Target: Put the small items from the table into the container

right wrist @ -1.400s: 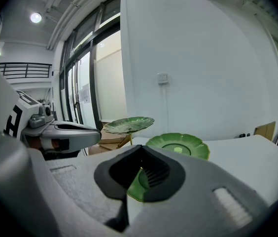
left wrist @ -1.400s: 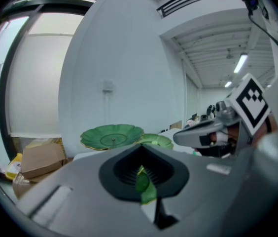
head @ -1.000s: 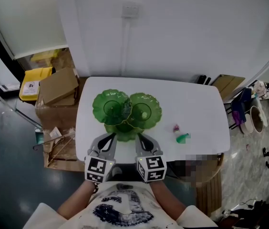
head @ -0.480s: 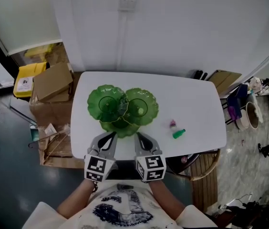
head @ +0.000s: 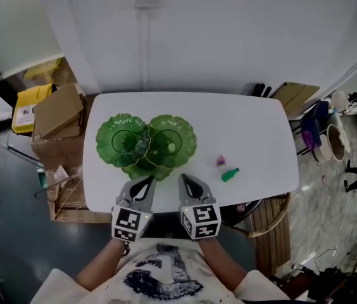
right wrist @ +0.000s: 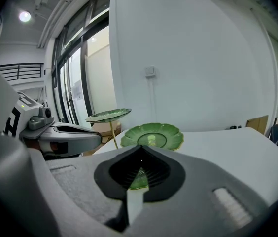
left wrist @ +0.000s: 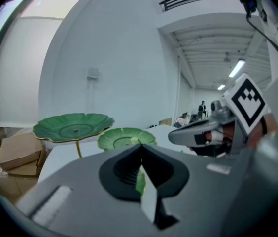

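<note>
Hovering at near table (head: pixel 254 122) edge: left claw (head: pixel 149 181), right claw (head: pixel 183 180), both closed, empty. Green dish stand (head: pixel 145 145) just ahead; small green bottle (head: pixel 230 175), pink piece (head: pixel 221 161) lying rightward on table.

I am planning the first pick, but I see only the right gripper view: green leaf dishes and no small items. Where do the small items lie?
Observer: The head view shows two of them on the white table, to the right of the green dish stand. They are a small green item and a small pink item, and they lie close together.
Operator: In my view the left gripper shows only from the side. Is it free?
Observer: Yes. The left gripper view shows the left gripper shut, with nothing between its jaws.
</note>
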Demonstrator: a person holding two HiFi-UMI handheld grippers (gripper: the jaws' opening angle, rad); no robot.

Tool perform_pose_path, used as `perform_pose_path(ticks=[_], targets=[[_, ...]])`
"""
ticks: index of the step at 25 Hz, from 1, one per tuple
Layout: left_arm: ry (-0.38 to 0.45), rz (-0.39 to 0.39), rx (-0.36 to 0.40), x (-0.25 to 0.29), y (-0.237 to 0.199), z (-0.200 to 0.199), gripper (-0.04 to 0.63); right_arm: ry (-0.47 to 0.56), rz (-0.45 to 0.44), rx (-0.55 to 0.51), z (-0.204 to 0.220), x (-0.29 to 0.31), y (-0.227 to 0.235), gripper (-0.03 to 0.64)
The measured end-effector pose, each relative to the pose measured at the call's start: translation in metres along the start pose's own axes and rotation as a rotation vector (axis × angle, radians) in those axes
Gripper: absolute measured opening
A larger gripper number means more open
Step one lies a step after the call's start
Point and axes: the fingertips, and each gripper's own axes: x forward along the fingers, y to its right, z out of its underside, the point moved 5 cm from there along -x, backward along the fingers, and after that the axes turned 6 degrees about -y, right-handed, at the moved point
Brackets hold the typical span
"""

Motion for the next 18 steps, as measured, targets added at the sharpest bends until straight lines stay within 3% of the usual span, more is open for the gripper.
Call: perform_pose_path(ticks=[18], targets=[[-0.056,0.041,0.012,0.116,0.099,-0.041,-0.011,-0.038,0.013,0.042,0.017,-0.031,0.149,0.0]])
